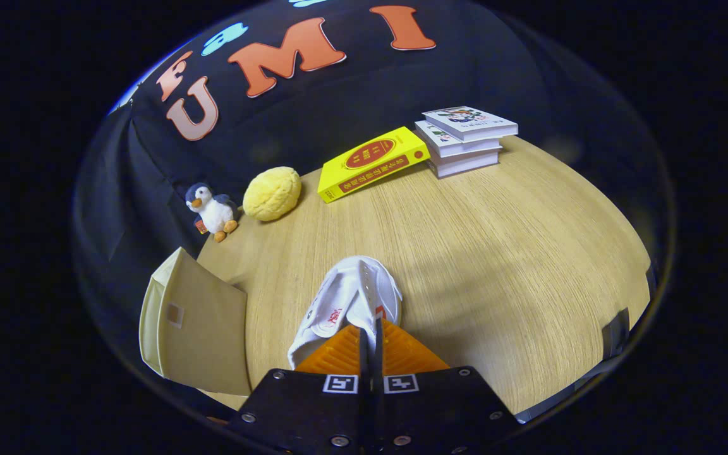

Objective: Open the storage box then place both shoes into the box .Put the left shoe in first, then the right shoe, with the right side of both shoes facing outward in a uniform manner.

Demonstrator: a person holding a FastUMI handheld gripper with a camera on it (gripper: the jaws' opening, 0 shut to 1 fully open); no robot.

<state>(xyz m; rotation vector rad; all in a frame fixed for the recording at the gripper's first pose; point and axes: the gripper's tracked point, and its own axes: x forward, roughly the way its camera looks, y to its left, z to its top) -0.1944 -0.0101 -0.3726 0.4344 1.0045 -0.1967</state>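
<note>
1. The fingers [370, 335] are pressed close together with only a thin gap, clamped on the near edge of a white shoe [348, 303].
2. The shoe hangs or rests just ahead of the fingers over the wooden worktop [497, 253]; I cannot tell if it touches the surface.
3. To the left of the shoe, near the worktop's left edge, stands a beige box [196, 325]; its inside is hidden from here.
4. Far left, a toy penguin [212, 212] stands beside a yellow ball [272, 193], the two close together.
5. Further right along the far edge lies a yellow book [373, 163], leaning against a stack of white books [465, 140].
6. Nothing lies between the shoe and the box.
</note>
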